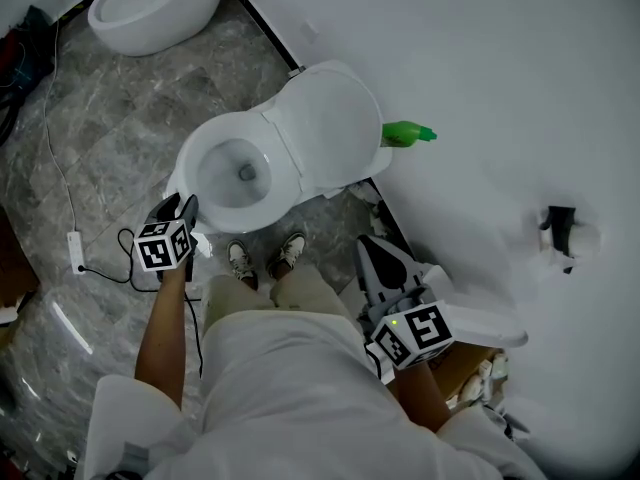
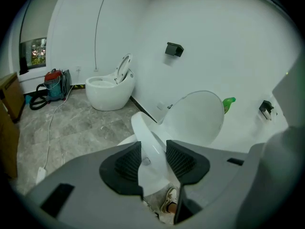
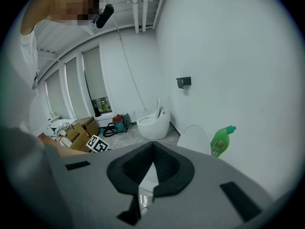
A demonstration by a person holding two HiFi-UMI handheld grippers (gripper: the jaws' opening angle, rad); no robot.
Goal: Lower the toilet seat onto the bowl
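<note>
Toilet bowl (image 1: 235, 173) directly ahead of the person's shoes (image 1: 240, 263). Lid (image 1: 325, 118) upright behind it on the wall side, bottle (image 1: 408, 133) just beside the lid at the wall. Toilet seat (image 2: 147, 137) tilted between lid and bowl, its edge clamped between the jaws of the left gripper (image 1: 183, 208) at the bowl's front-left rim. Second toilet (image 1: 150, 3) well apart, further along the same wall, vacuum cleaner (image 2: 53, 86) left of it.
</note>
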